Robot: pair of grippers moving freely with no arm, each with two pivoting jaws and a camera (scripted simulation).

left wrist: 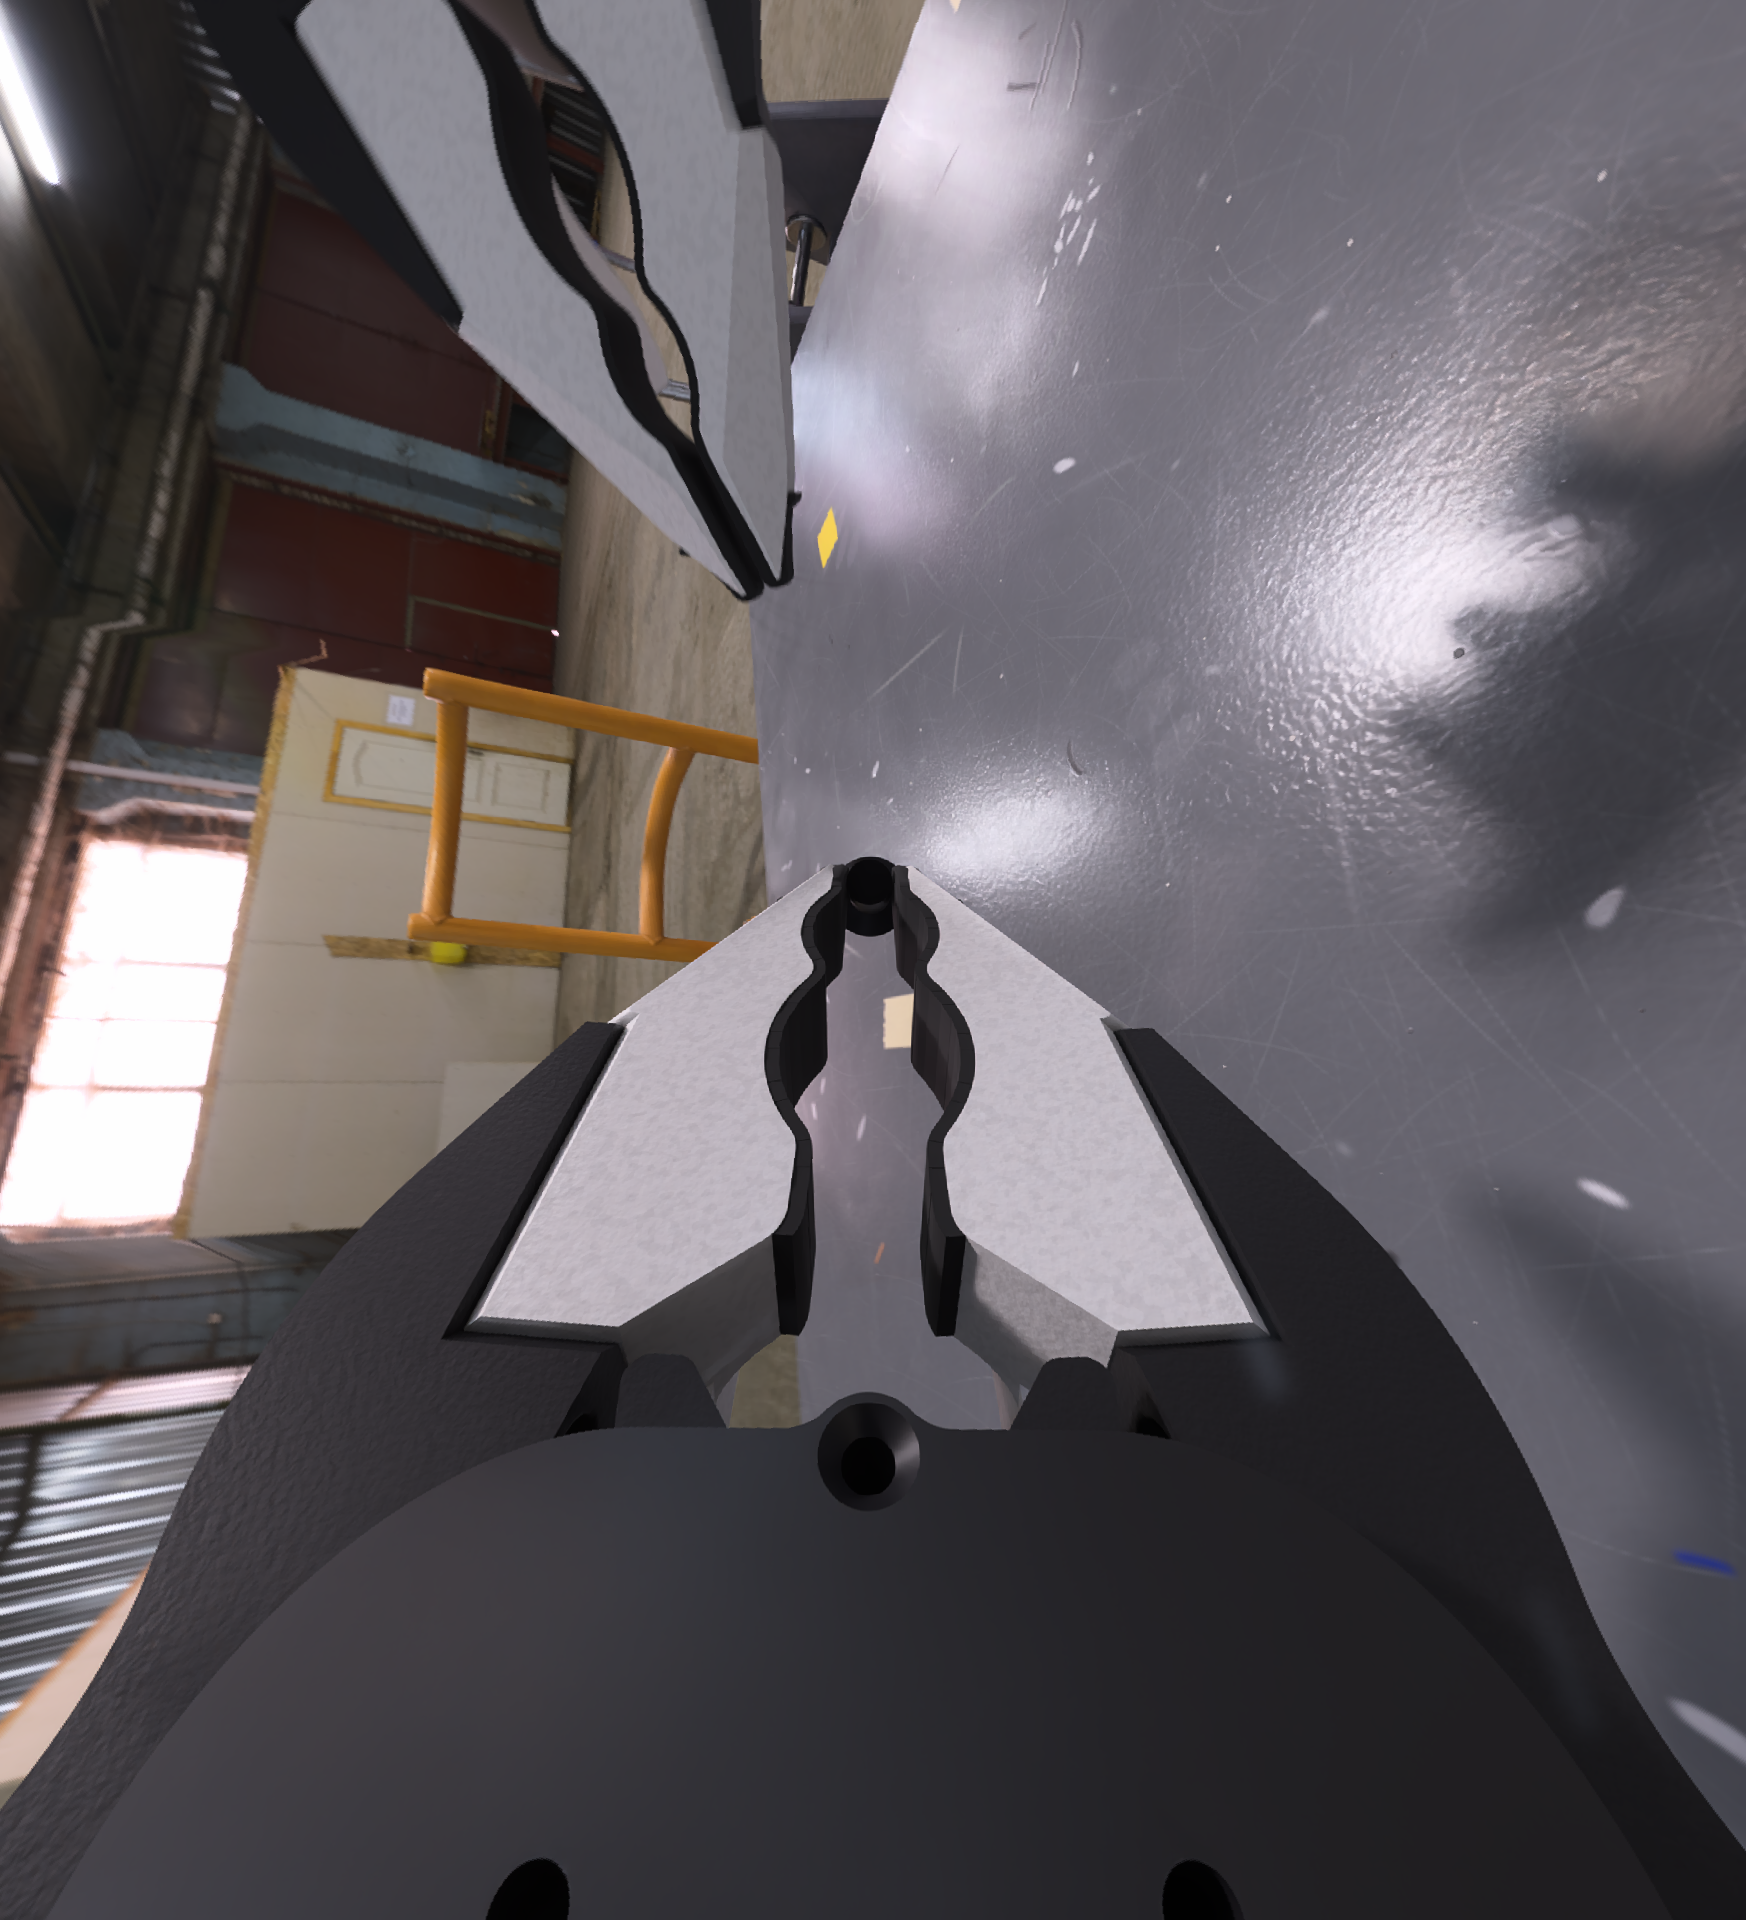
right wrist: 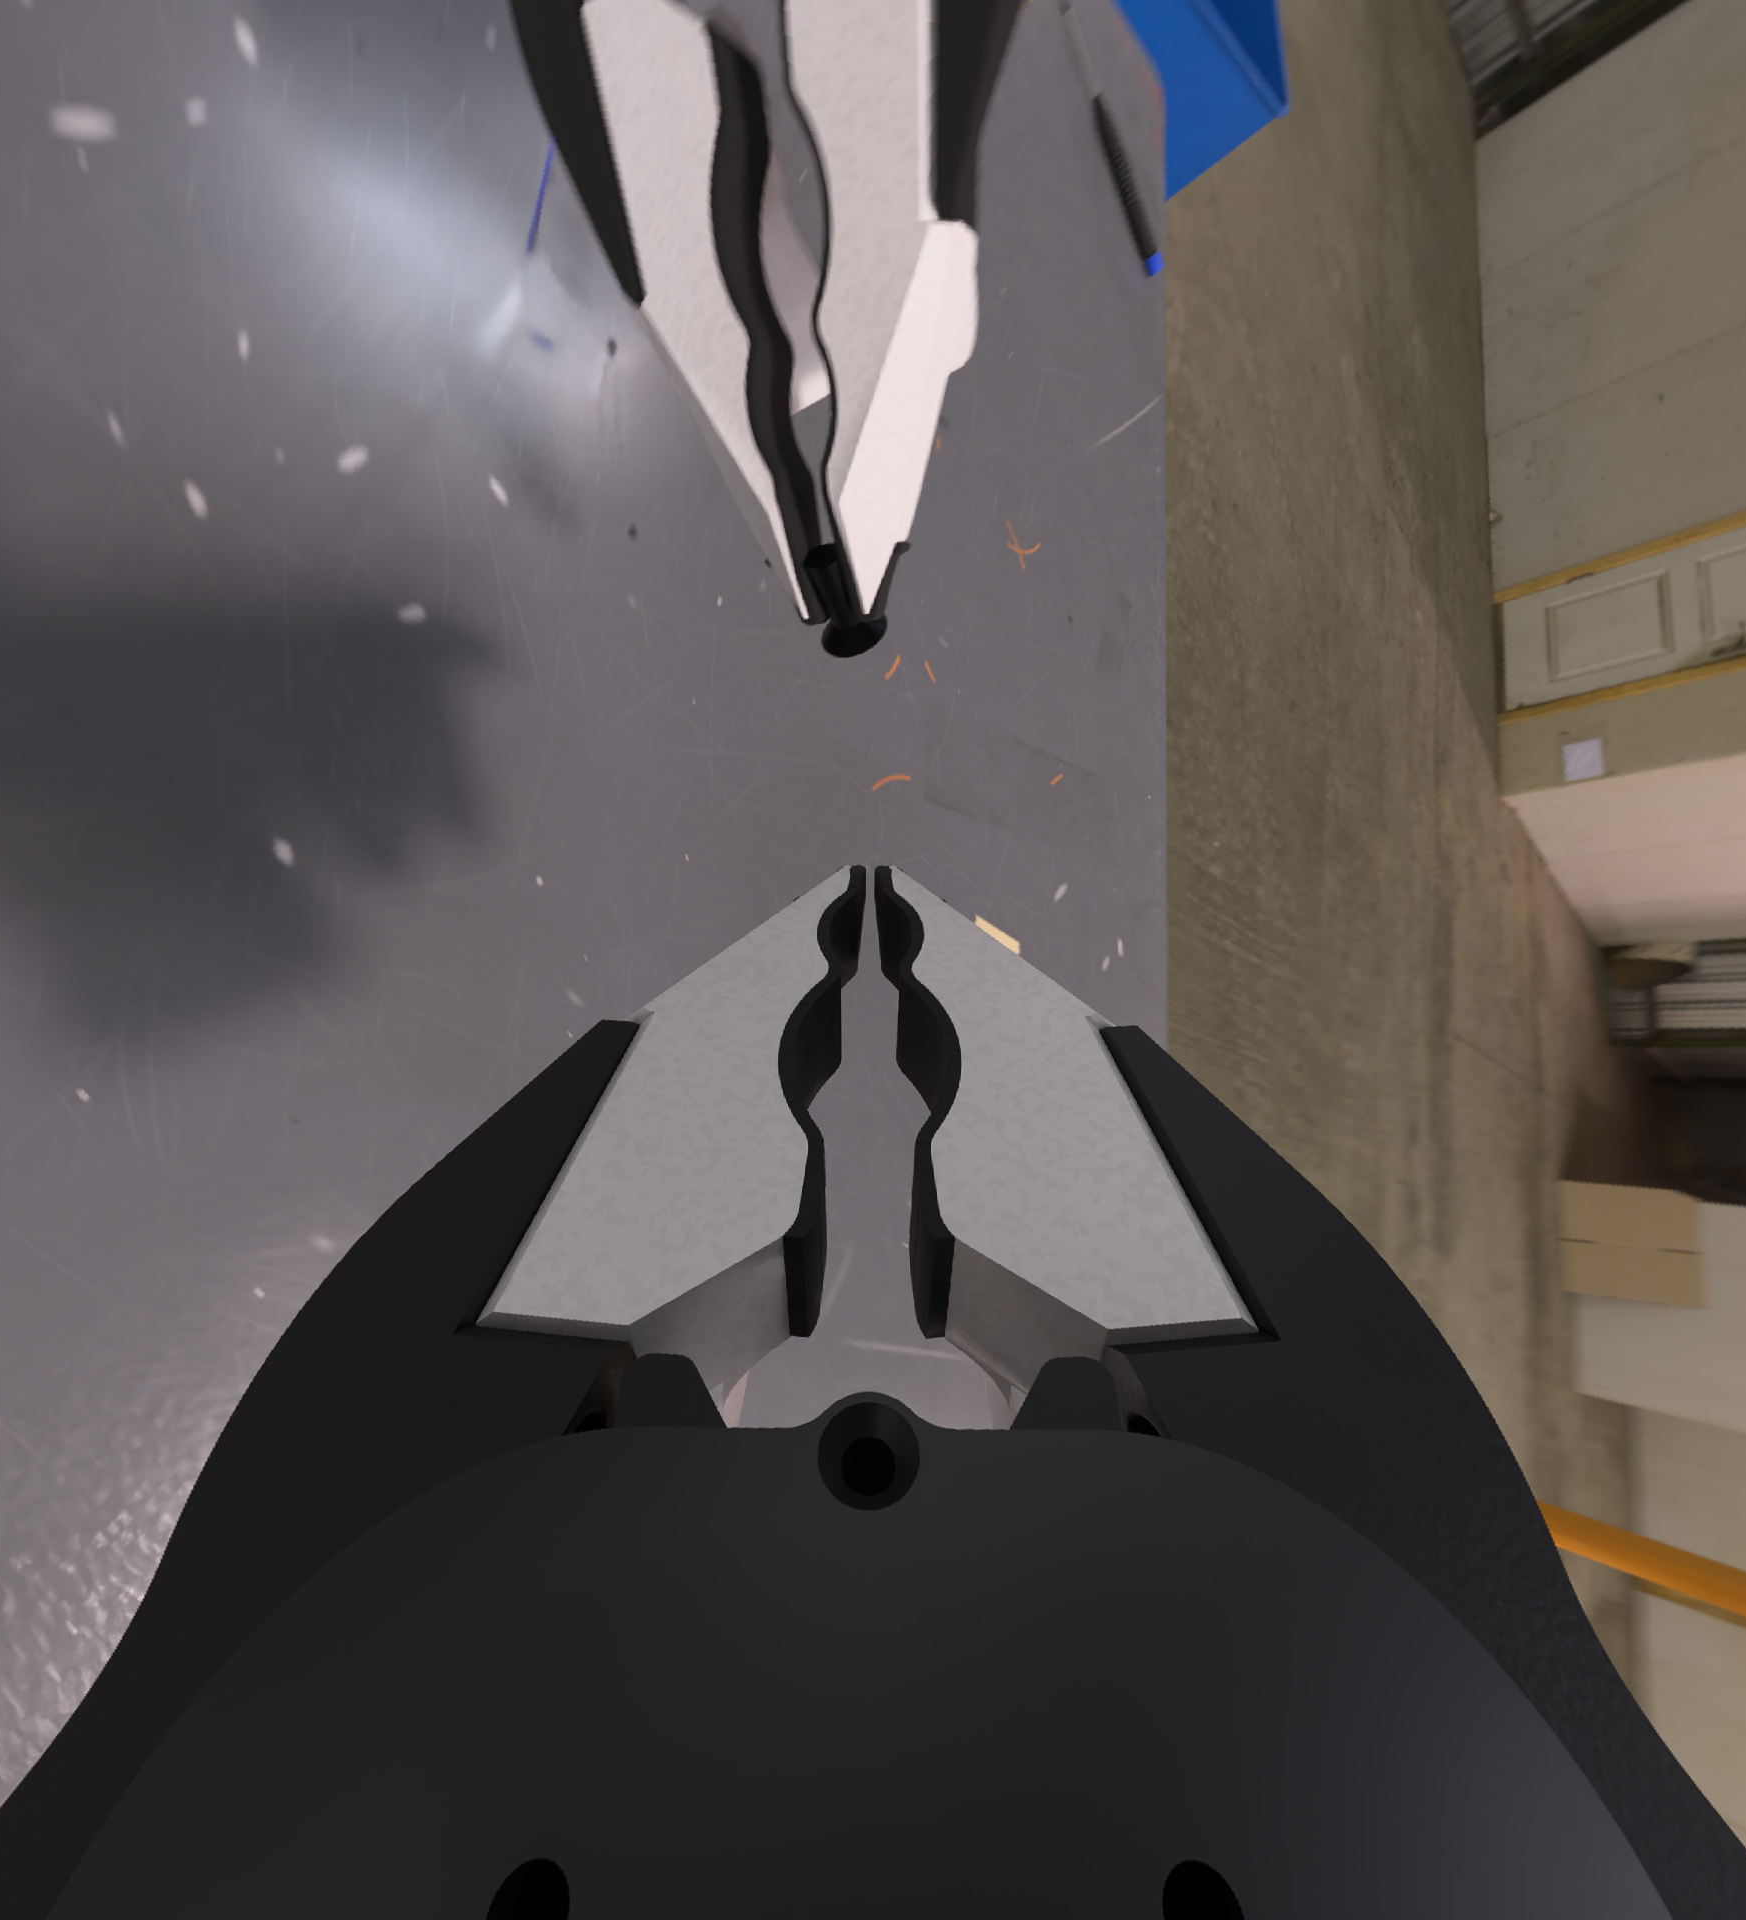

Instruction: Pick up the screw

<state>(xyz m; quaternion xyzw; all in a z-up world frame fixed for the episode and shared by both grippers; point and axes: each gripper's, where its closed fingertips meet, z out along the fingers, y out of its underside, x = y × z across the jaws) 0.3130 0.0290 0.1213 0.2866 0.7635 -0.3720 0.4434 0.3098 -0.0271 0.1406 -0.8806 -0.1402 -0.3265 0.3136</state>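
Between the tips of the left gripper point(left wrist: 867, 883) sits the small black metal screw point(left wrist: 866, 896), pinched at the very ends of the two dark wavy pads, with the wider hollows of the pads behind it empty. The right wrist view shows the same grip from the far side: the screw point(right wrist: 841, 613) has its shank clamped in those tips and its flat round head poking out just beyond them, close above the scratched grey metal tabletop point(right wrist: 329, 727); whether it has fully left the surface I cannot tell. The right gripper point(right wrist: 869, 878) holds nothing, its fingers drawn almost together with only a thin slit between them. It points at the screw from across a bare stretch of table, apart from it.

The hold looks shallow. Only the extreme tips bear on a narrow round shank, so a quick lift or twist could let the screw pivot or slip out and drop back onto the hard top, where it might roll off. The right gripper nudging closer could also knock it loose.

Counted: two grippers and one held screw. Farther from the screw, near the table edge, lie one blue box point(right wrist: 1222, 94) and one long dark threaded rod point(right wrist: 1123, 177).
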